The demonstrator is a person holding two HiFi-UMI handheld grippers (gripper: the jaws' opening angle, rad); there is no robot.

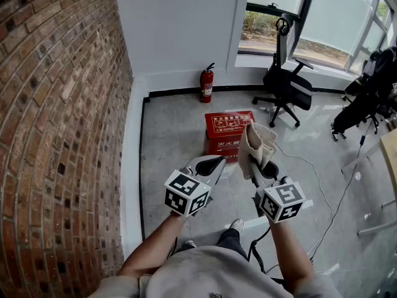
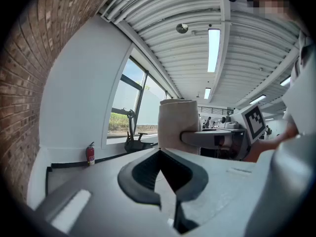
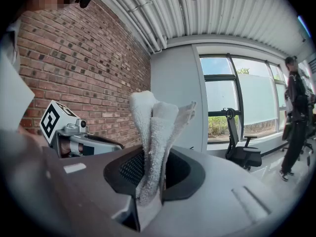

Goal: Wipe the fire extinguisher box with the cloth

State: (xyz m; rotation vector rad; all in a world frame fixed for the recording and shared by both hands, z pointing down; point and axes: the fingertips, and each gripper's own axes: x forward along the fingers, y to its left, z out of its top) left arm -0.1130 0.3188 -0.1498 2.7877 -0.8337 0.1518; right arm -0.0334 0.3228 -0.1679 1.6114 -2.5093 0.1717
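Along the left side of the head view runs a tall brick wall (image 1: 62,104), meeting a grey tiled floor (image 1: 167,141). Just right of it, the person's left arm holds the left tool (image 1: 208,164) out in front, its marker cube nearest the body. The left tool's own view shows its jaws pressed together with nothing between them (image 2: 165,181).

Further right and beyond both tools, a red fire extinguisher box (image 1: 229,129) sits on the floor, its lid printed with white characters. Behind it, a red fire extinguisher (image 1: 206,84) stands upright against the white back wall.

Right of the left tool, the right tool (image 1: 260,169) is raised beside it at about the same height. Its jaws are clamped on a beige cloth (image 1: 257,144), which stands up in loose folds above the jaw tips and, in the head view, overlaps the near right corner of the box. The right tool's own view shows the towelling cloth (image 3: 155,127) pinched between the jaws (image 3: 150,181).

At far right, a black office chair (image 1: 286,85) stands before a large window (image 1: 322,17), and a thin white cable (image 1: 310,172) trails across the floor.
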